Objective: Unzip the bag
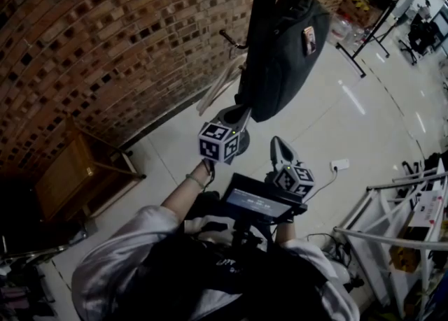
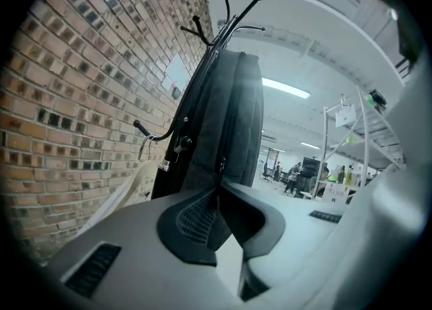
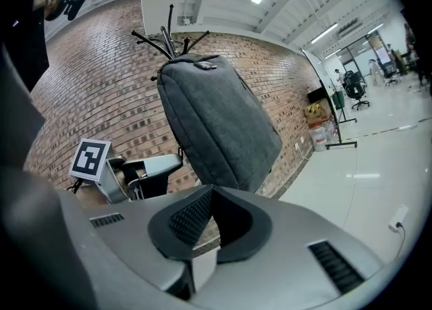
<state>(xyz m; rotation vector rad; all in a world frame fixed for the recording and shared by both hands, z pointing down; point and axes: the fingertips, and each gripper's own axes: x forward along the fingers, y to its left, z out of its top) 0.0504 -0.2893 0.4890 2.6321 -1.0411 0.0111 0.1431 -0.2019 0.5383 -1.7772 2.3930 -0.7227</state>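
A dark grey backpack (image 1: 283, 47) hangs on a black coat stand (image 1: 264, 12) in front of the brick wall. My left gripper (image 1: 236, 111) is just below the bag's lower left corner, jaws shut with nothing seen between them. In the left gripper view (image 2: 217, 192) the backpack (image 2: 233, 113) rises straight ahead, with a zipper line and a small pull (image 2: 221, 165) above the tips. My right gripper (image 1: 277, 143) sits lower and to the right, apart from the bag, also shut and empty. The right gripper view (image 3: 212, 190) shows the backpack (image 3: 216, 126) and the left gripper (image 3: 145, 167).
A brick wall (image 1: 105, 33) curves along the left, with a wooden cabinet (image 1: 66, 176) at its foot. A white board (image 1: 220, 82) leans by the stand. White metal racks (image 1: 392, 222) stand at the right. A power strip (image 1: 340, 165) and cable lie on the pale floor.
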